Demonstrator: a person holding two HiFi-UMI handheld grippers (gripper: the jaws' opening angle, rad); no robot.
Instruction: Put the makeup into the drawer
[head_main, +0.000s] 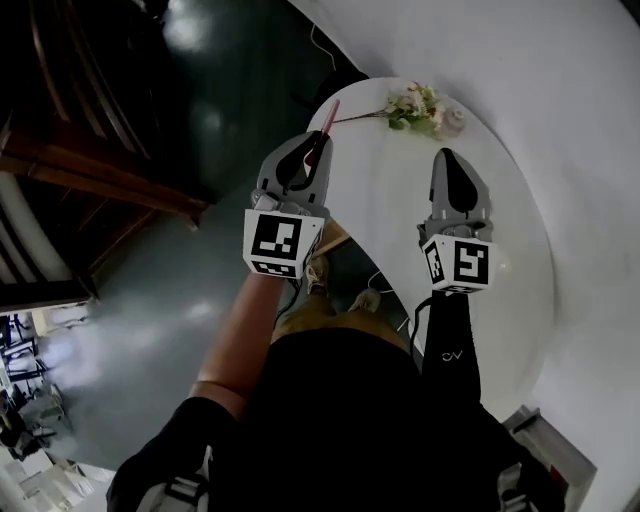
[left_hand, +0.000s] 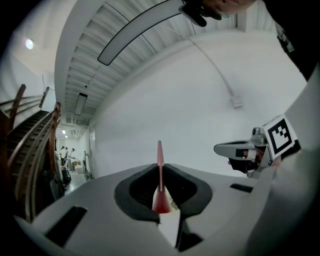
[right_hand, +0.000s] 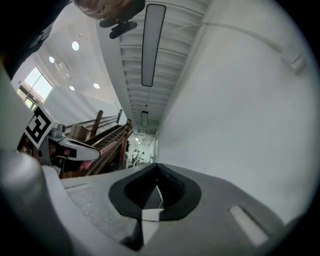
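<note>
The makeup, a slim pink-red stick, is clamped in the left gripper at the white table's left edge. The right gripper hangs over the table near the flowers, its jaws together and empty.

Two grippers counted, left gripper and right gripper, one pink makeup stick, one white round table, one flower sprig noted at the table's far edge, two marker cubes.
</note>
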